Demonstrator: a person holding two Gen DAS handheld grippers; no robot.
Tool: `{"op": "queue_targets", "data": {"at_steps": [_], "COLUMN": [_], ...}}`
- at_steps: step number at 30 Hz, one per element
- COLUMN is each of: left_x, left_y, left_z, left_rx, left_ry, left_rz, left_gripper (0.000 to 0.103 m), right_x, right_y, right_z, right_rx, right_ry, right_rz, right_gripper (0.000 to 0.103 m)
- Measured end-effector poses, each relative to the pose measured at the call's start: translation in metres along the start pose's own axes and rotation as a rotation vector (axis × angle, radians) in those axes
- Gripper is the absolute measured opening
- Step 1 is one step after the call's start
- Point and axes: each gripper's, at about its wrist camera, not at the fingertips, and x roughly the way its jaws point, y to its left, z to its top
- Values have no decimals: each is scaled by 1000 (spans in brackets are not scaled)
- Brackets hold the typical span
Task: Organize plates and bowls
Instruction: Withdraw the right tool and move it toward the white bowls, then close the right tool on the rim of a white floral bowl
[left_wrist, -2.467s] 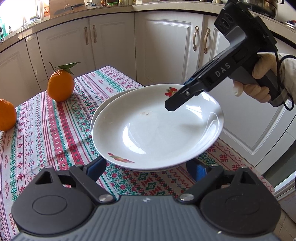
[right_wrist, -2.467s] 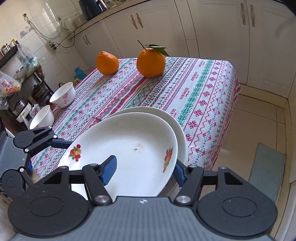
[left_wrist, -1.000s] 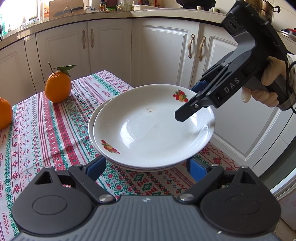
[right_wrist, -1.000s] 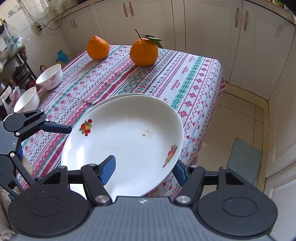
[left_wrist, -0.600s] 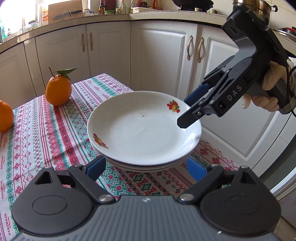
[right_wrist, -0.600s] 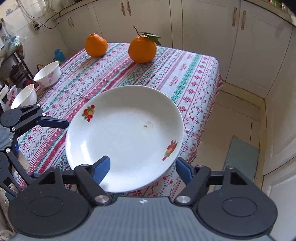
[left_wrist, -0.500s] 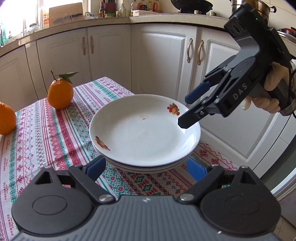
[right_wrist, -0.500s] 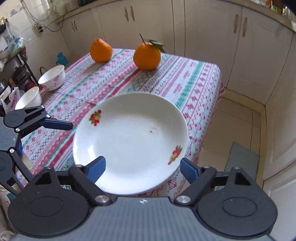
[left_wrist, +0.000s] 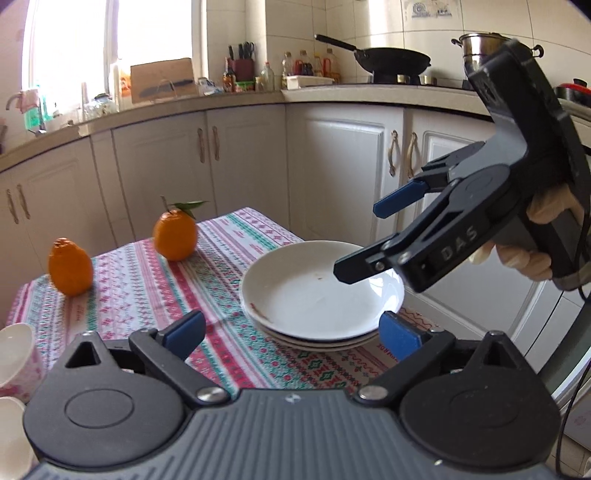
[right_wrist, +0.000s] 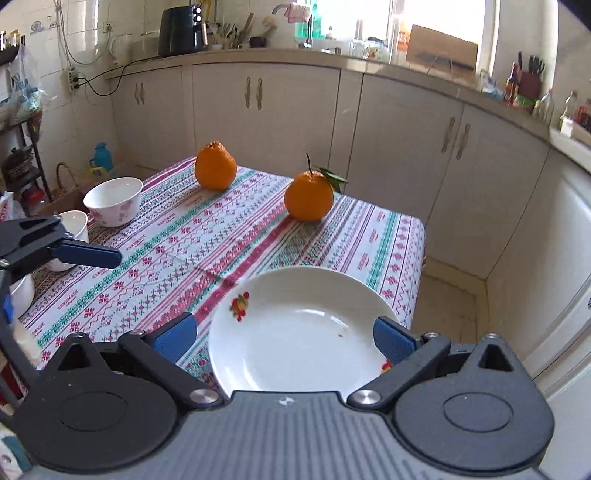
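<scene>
1. Resting near the corner of a table under a patterned tablecloth (right_wrist: 258, 236), a stack of white plates (left_wrist: 321, 295) sits with its fruit-printed top plate facing up and nothing touching it.
2. Right gripper (left_wrist: 364, 238) hangs just above the stack's far rim, its blue-padded jaws spread and holding nothing.
3. Left gripper (left_wrist: 291, 330) hovers on the near side, jaws likewise wide apart and empty.
4. White bowls (right_wrist: 112, 201) wait apart at the table's other edge, past two oranges (right_wrist: 308, 201).
5. Glazed ceramic of this kind is judged stiff, slick and breakable, and the stack heavier than one plate; the safest hold is probably a firm pinch across the raised rim, one piece at a time.
6. Bowls appear the next pieces to gather, again by the rim.
</scene>
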Motion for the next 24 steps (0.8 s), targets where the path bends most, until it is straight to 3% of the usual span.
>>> {"op": "queue_targets", "data": {"at_steps": [3, 11, 18, 24], "left_x": [-22, -80, -124, -148], "left_y": [7, 34, 61, 89], "left_z": [-8, -40, -79, -116], "left_rx": [-7, -43, -87, -136], "left_ry": [-7, 1, 33, 83], "left_rz": [32, 187, 303, 381], "left_gripper": [100, 100, 100, 100], "right_x": [-1, -1, 8, 20], "right_y": [24, 92, 147, 185], "right_z": [-2, -2, 6, 18], "right_rx": [8, 16, -47, -69], "right_ry": [-27, -71, -90, -83], "right_rz": [-22, 43, 139, 271], "right_gripper": [103, 103, 103, 103]}}
